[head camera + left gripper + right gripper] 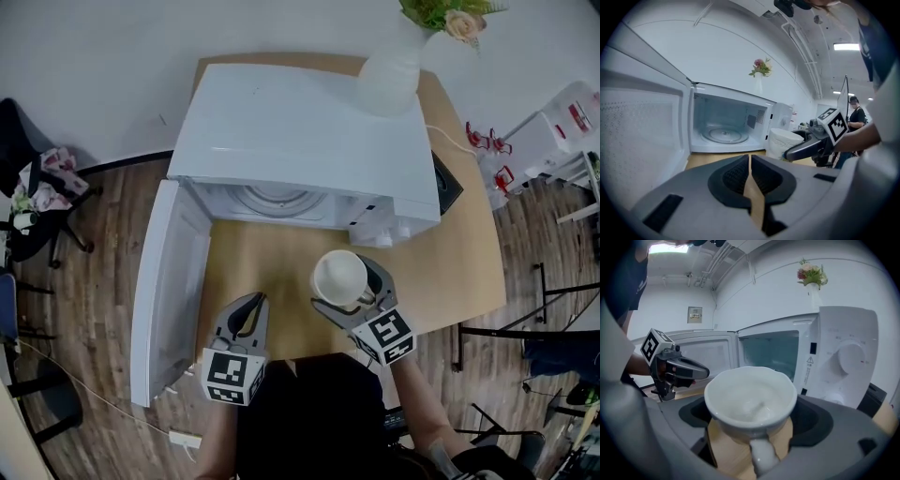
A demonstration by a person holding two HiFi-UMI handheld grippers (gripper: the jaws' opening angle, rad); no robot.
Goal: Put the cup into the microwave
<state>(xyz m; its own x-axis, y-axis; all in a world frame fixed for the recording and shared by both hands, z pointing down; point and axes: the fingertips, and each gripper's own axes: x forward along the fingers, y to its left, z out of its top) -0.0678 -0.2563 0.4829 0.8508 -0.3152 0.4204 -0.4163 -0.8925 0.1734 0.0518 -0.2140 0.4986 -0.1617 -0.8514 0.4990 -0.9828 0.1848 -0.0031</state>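
Observation:
A white cup [339, 277] [750, 401] sits between the jaws of my right gripper [349, 292] [751, 423], which is shut on it, handle toward the camera; it is held above the wooden table in front of the microwave's control panel. The cup [783, 142] also shows at the right of the left gripper view. The white microwave [300, 141] [731, 126] [834, 357] stands with its door [169, 291] swung open to the left and its glass turntable [723, 135] bare. My left gripper [246, 314] [750, 176] is shut and empty, low over the table near the door.
A white vase [392, 70] with flowers stands on the microwave's top right. The wooden table [459, 262] ends close behind my grippers. A black chair [37, 202] with clothes stands left; racks and stands [544, 141] crowd the right. A power strip [185, 438] lies on the floor.

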